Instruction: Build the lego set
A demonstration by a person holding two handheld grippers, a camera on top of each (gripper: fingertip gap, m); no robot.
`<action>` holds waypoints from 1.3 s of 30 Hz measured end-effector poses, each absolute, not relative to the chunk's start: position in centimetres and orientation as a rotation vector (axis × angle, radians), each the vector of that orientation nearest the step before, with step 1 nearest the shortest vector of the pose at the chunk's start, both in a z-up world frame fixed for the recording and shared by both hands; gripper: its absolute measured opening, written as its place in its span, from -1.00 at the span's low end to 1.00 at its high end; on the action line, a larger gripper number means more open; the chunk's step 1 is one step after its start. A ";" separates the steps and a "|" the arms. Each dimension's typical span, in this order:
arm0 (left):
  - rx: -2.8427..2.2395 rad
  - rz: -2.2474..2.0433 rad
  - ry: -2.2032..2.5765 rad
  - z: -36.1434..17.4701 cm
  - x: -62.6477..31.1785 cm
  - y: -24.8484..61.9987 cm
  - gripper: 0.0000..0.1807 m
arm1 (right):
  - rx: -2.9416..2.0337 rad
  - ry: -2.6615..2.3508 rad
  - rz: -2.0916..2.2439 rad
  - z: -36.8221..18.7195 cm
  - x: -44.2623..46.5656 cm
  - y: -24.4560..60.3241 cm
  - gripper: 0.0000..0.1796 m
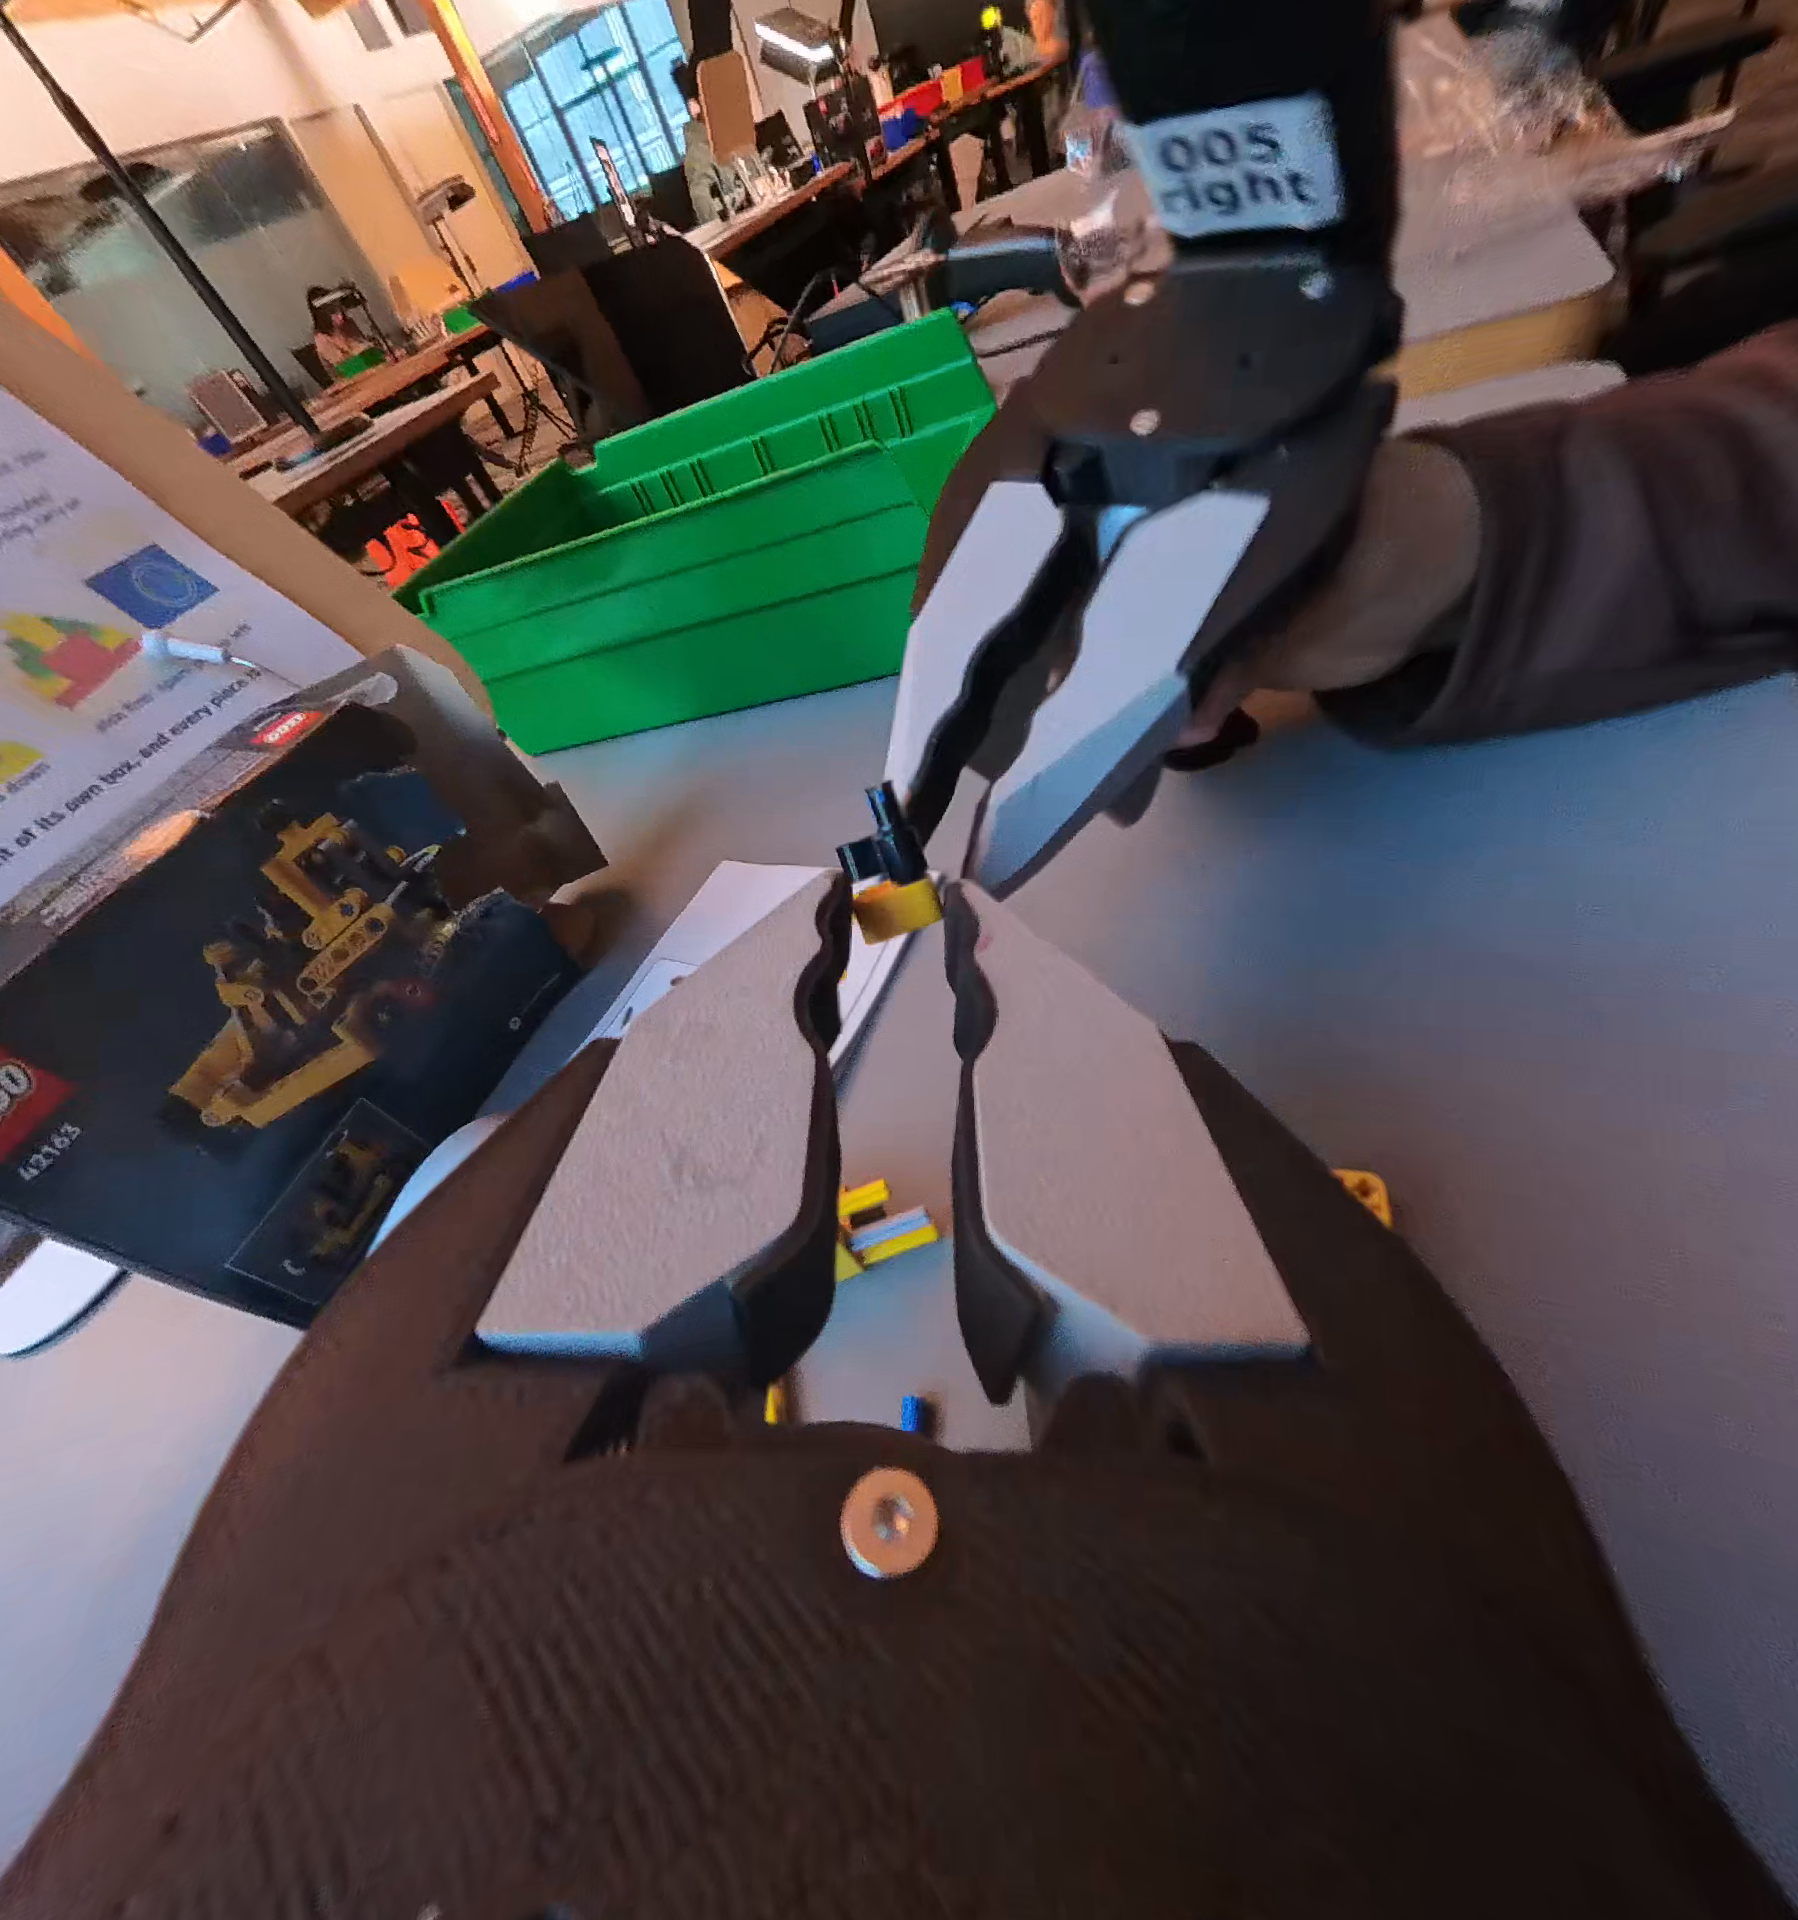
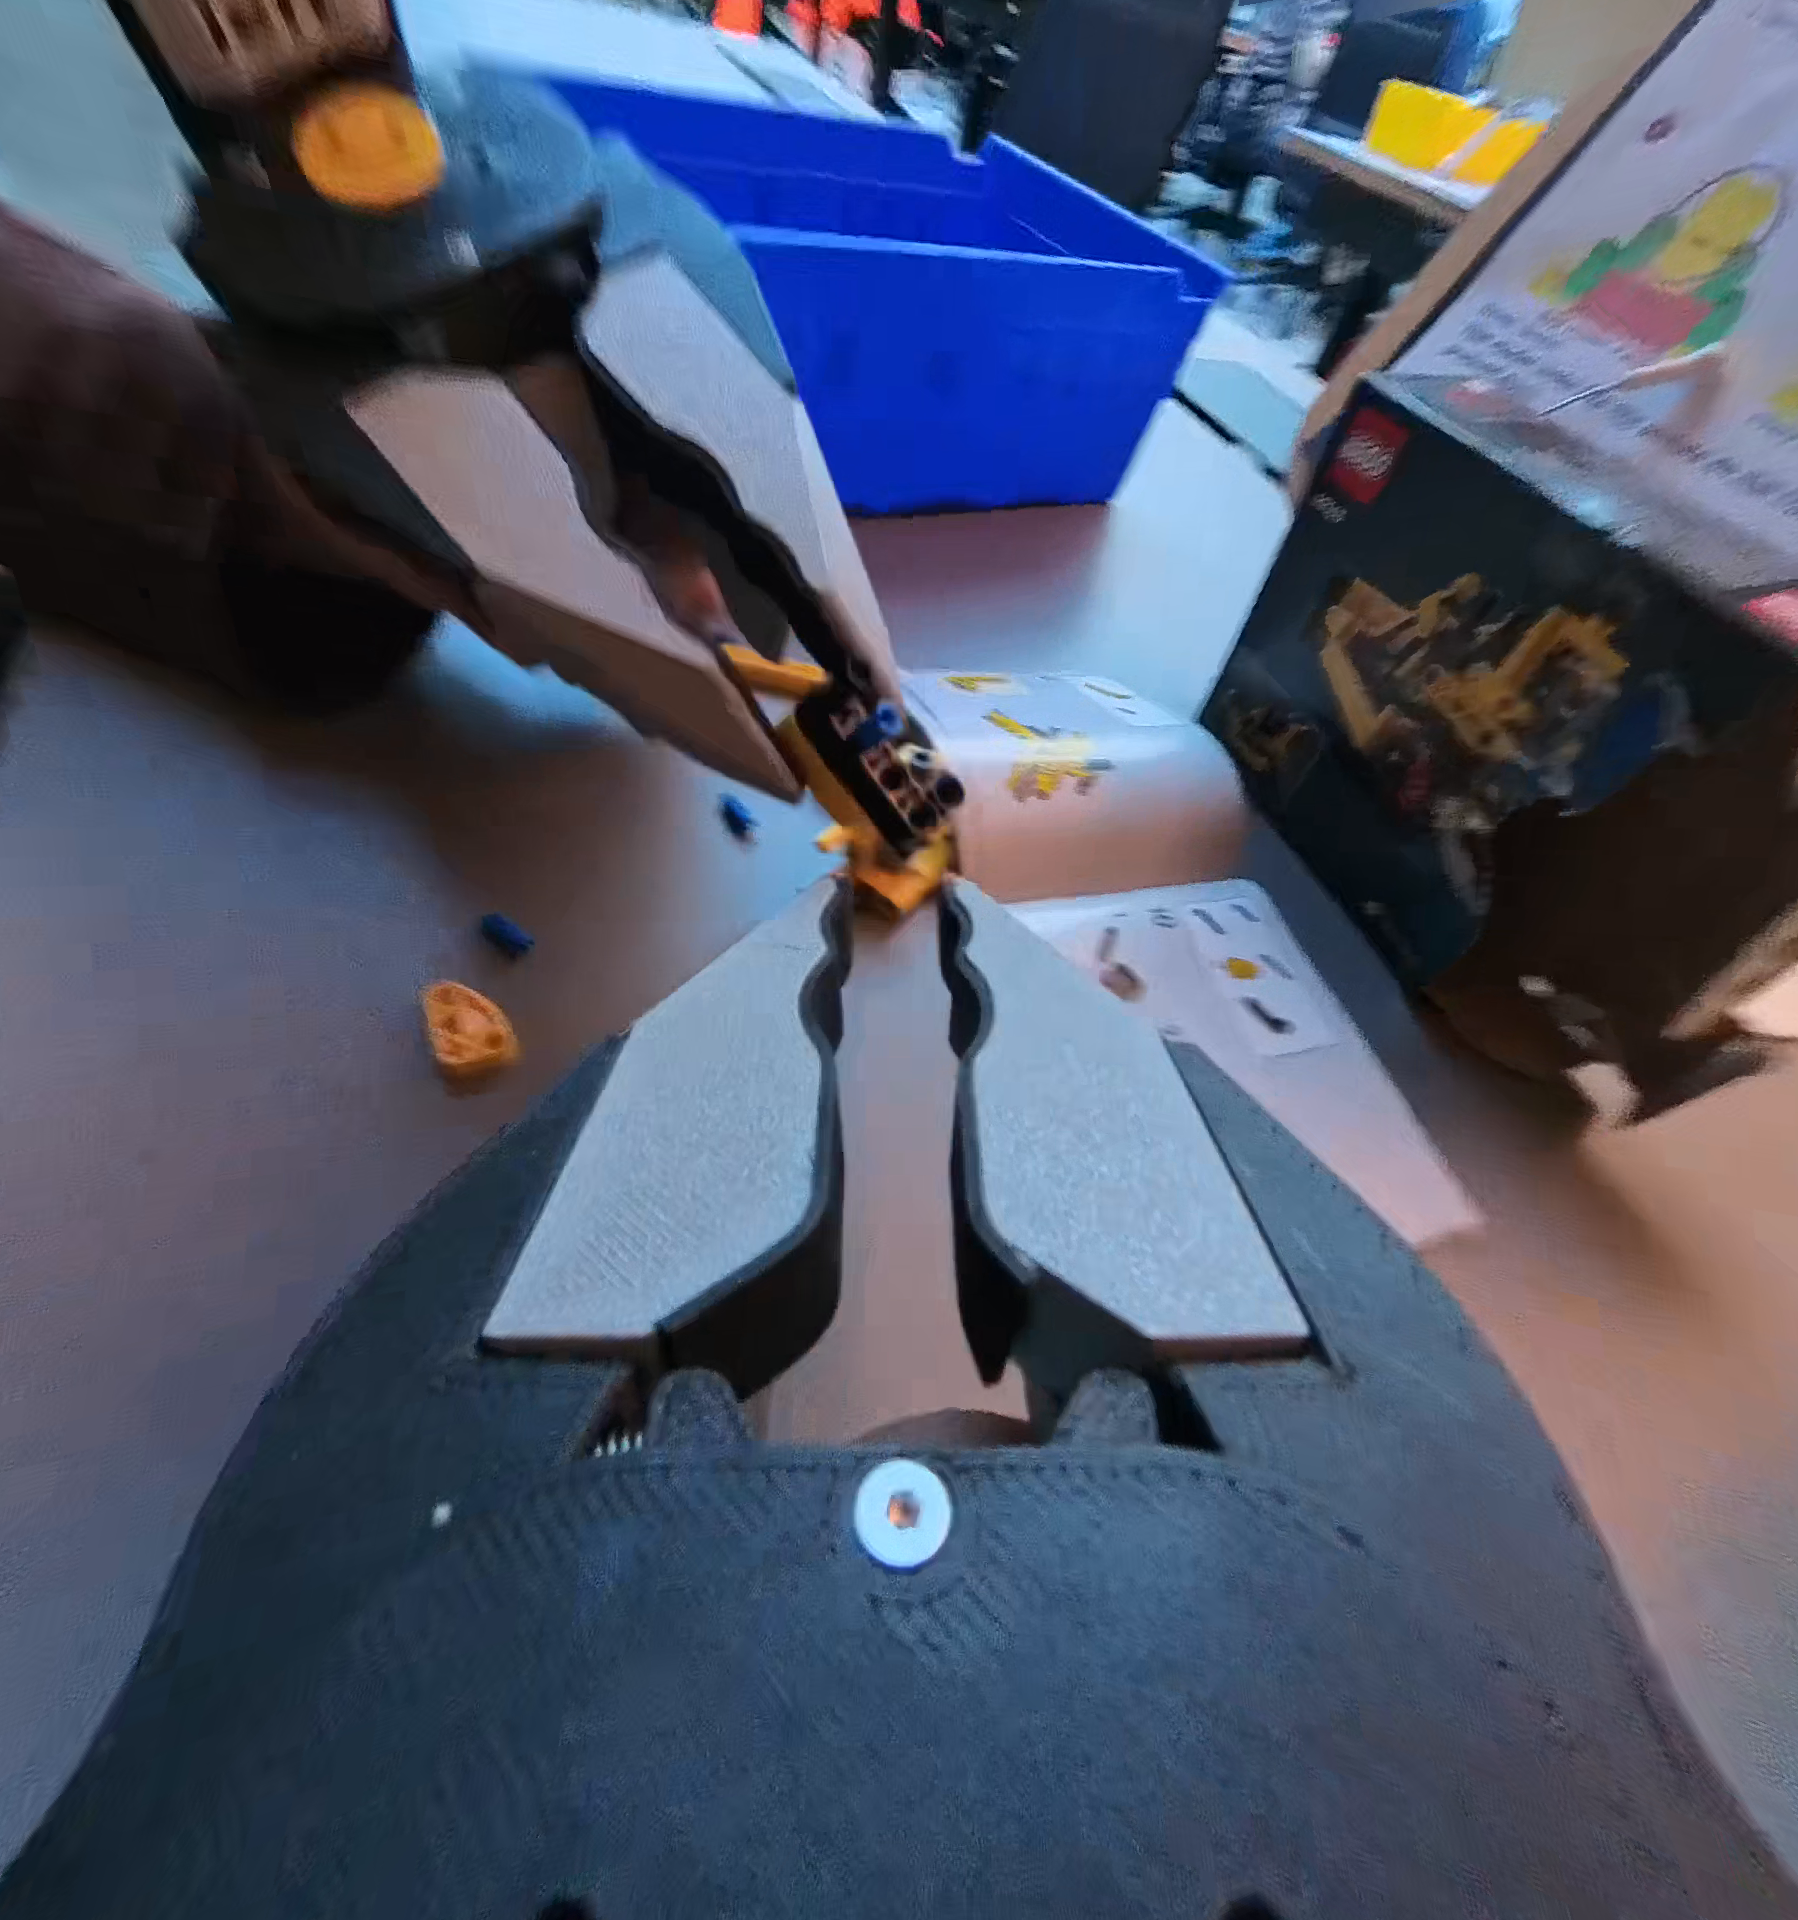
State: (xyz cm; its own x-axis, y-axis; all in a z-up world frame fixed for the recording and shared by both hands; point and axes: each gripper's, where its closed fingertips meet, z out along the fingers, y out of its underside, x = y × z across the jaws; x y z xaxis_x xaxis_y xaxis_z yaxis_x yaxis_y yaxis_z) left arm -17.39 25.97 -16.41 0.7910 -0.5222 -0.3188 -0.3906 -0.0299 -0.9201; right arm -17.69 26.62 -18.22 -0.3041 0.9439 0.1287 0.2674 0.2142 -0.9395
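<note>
Landmark: the lego box [image 1: 251,997], standing on the grey table [image 1: 1446,1039]; every place below is taken from it.

Task's thing: a small yellow-and-black lego assembly [image 2: 879,774], held in the air above the table, out in front of the box's printed face, over the open instruction booklet [image 2: 1071,743].

Key relation: the two grippers meet tip to tip at the assembly. The left gripper [image 1: 893,899] comes at it from the near side; the right gripper [image 1: 931,831] comes down on it from above and from the side away from the box.

Long axis: in the right wrist view the assembly's black beam runs along the left gripper's fingers, slanting down toward the right gripper [image 2: 890,894]. Blur makes the finer shape hard to tell.

Nearer hand: neither; both sets of tips are at the piece.

Left gripper: narrow, its tips pinching a yellow piece [image 1: 895,906] with a black part [image 1: 882,847] standing on it.

Right gripper: narrow, its tips against the yellow lower end of the assembly [image 2: 895,883]; whether it truly clamps or only touches, I cannot tell.

Loose parts: a yellow piece [image 2: 469,1023] and two blue pins [image 2: 505,933] on the table, on the far side of the grippers from the box.

Judged step: pressing or adjusting a part on the assembly, which calls for pushing along the beam's axis.
</note>
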 end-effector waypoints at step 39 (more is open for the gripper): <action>-1.285 0.518 1.023 -15.3 -15.7 25.2 -0.84 | -1.283 -1.551 2.088 -14.5 -15.9 24.8 -0.87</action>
State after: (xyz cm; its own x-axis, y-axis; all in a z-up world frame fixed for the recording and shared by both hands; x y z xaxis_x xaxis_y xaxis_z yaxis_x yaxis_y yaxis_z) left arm -15.68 25.15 -15.26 0.4898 -0.2129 -0.8455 -0.8073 0.2553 -0.5320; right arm -15.92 24.80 -14.49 -0.5853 0.6388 -0.4994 0.2936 -0.4071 -0.8649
